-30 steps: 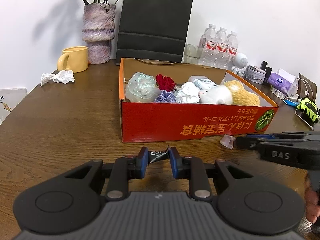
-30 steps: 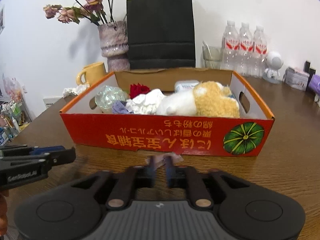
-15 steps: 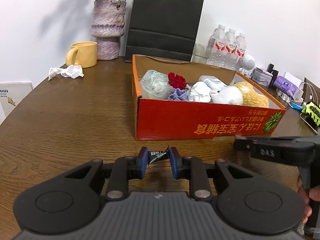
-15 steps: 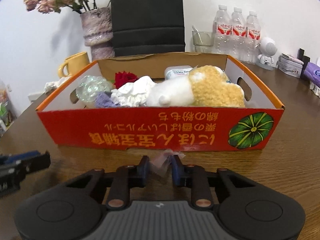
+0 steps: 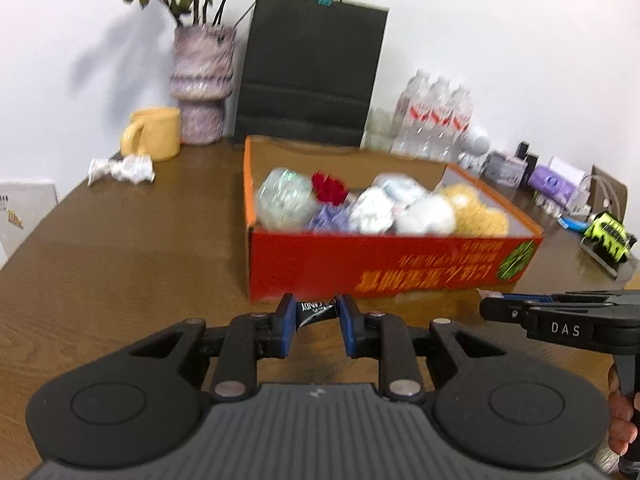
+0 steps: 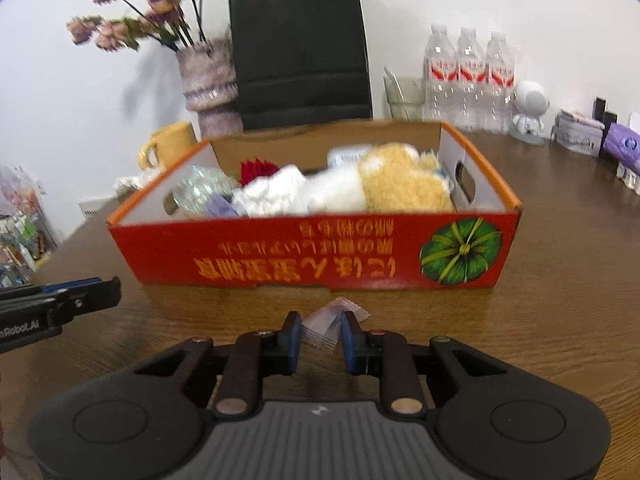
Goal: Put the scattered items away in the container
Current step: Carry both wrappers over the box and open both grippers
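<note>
A red cardboard box (image 5: 400, 272) (image 6: 304, 264) stands on the brown wooden table and holds a plush toy, a red flower, a clear ball and crumpled cloths. My left gripper (image 5: 318, 314) is shut on a black candy wrapper (image 5: 316, 309) and holds it in front of the box's left front corner. My right gripper (image 6: 320, 330) is shut on a pale pink packet (image 6: 326, 324) just in front of the box's front wall. The right gripper also shows at the right of the left wrist view (image 5: 486, 307).
A crumpled white tissue (image 5: 122, 169) lies on the table at the left, near a yellow mug (image 5: 154, 138) and a vase (image 5: 202, 84). A black paper bag (image 5: 312, 68) and water bottles (image 5: 436, 124) stand behind the box. Small items line the right edge.
Both grippers have risen and drawn back from the box, each still holding its item. The pink packet has come up off the table in the right gripper.
</note>
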Available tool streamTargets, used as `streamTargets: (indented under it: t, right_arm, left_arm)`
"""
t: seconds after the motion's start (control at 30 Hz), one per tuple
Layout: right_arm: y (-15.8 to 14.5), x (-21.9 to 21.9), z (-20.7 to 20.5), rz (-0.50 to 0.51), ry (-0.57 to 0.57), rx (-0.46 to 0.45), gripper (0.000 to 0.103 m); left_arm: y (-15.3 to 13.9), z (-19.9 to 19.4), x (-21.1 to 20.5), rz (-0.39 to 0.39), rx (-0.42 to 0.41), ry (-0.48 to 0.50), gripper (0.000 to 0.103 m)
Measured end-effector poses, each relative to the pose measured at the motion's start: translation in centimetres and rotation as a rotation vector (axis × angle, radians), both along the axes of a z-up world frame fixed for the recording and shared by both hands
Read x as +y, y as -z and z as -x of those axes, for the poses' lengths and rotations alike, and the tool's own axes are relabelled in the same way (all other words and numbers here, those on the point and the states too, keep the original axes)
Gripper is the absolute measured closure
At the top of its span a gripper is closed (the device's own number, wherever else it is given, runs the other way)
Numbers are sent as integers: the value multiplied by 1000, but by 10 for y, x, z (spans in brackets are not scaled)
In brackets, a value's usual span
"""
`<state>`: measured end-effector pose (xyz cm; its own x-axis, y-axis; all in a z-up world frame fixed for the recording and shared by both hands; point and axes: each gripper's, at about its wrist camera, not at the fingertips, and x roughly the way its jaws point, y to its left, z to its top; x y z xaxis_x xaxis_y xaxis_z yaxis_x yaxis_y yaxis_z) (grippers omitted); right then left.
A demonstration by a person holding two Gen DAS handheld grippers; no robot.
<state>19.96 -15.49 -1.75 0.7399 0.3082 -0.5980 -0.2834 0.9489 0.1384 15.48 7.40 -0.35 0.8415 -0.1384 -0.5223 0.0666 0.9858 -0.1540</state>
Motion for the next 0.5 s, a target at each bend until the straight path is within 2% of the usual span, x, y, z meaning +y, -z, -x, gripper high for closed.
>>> streamTargets:
  t: [0.13,0.27,0.4,0.5]
  right_arm:
    - [-30,-7,1,-27,-15,-88,83]
    - [-58,-12,-17,-53,-16,-154,83]
    - [-72,-14,-47,-63,-4,-197,83]
    - [-74,-14,-79,-72,1,-193,83]
  left_arm:
    - [-25,-5,-7,1,-56,28,79]
    - [-45,-27,-18,2,-104,45,79]
    - [-52,-58,-27,26,-124,46,79]
    - [-48,-88,-32,49,-117,34,79]
